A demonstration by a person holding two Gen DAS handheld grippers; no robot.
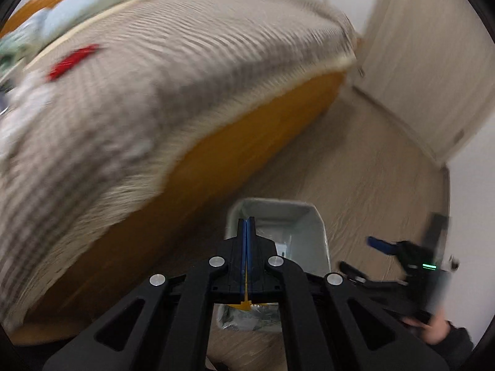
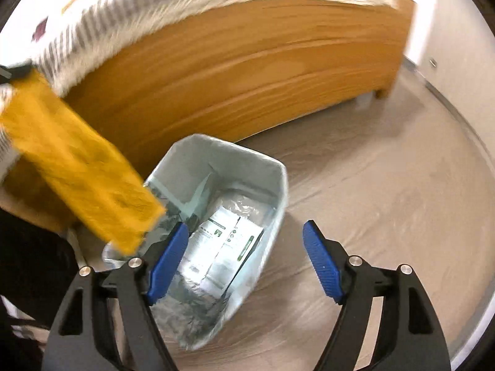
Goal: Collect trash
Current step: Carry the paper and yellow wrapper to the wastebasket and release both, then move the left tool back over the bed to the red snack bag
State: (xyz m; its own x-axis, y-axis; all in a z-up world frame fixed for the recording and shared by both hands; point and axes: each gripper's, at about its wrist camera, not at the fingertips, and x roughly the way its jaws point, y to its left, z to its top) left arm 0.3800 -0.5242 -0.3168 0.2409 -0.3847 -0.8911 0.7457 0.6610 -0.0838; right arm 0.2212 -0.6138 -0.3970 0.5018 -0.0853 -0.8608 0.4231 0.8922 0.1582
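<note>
Two handheld grippers hang over a lined waste bin [image 2: 216,151] at a bedside. Nearest, the left gripper [image 1: 246,225] has its blue-padded fingers pressed together on a flat yellow packet [image 2: 80,167]. From its own camera only a sliver of yellow shows between the pads. From the other side the packet slants down over the bin's rim, blurred. Beside it the right gripper [image 2: 246,225] points down at the bin's mouth with its fingers spread wide and nothing between them. A person's hand [image 1: 433,327] grips its handle. Inside the bin lie a white package [image 2: 229,247] with green print and some crumpled silvery plastic. The bin stands on the pale wood floor [image 2: 371,185], just beside the orange wooden bed frame [image 2: 232,61]. Above that, a grey-striped blanket [image 1: 185,61] covers the mattress, and a small red item [image 1: 74,60] lies on it near a pale blue pillow [image 1: 92,3]. Light cupboard doors [image 1: 417,77] close the far corner.
</note>
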